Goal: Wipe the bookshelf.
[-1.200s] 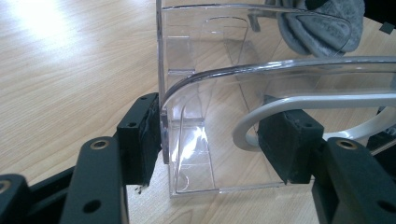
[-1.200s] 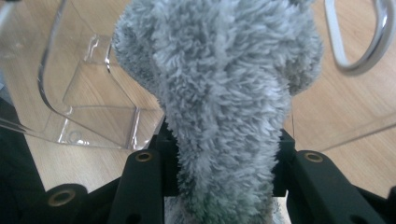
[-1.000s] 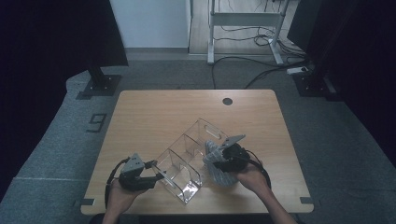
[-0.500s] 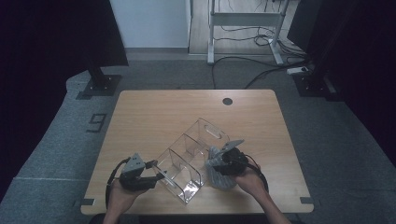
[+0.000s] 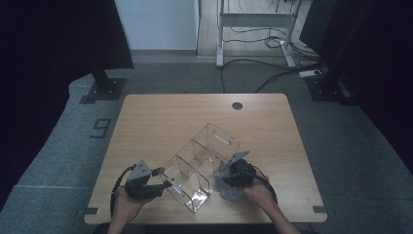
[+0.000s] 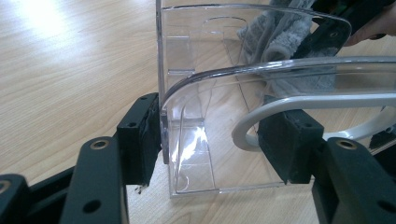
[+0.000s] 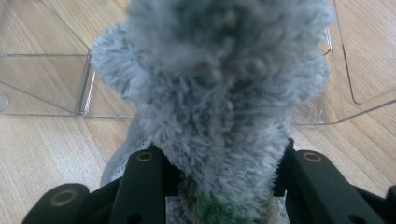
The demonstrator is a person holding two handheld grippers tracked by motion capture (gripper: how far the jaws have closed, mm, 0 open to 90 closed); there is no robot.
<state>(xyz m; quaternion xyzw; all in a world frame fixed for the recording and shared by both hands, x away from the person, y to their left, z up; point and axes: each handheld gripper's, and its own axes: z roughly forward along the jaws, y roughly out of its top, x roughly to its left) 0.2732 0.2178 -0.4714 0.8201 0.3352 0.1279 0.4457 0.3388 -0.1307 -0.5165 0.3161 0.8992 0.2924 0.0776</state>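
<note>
A clear acrylic divided organizer [image 5: 202, 163] lies diagonally on the wooden table [image 5: 160, 117], toward the person's edge. The left gripper [image 5: 158, 184] pinches the organizer's near end wall, one pad [image 6: 140, 140] outside it and the other inside, beside the cut-out handle. The right gripper [image 5: 225, 179] pinches a bunched grey microfibre cloth [image 7: 219, 102], which hangs against the organizer's right side wall and reaches the tabletop.
</note>
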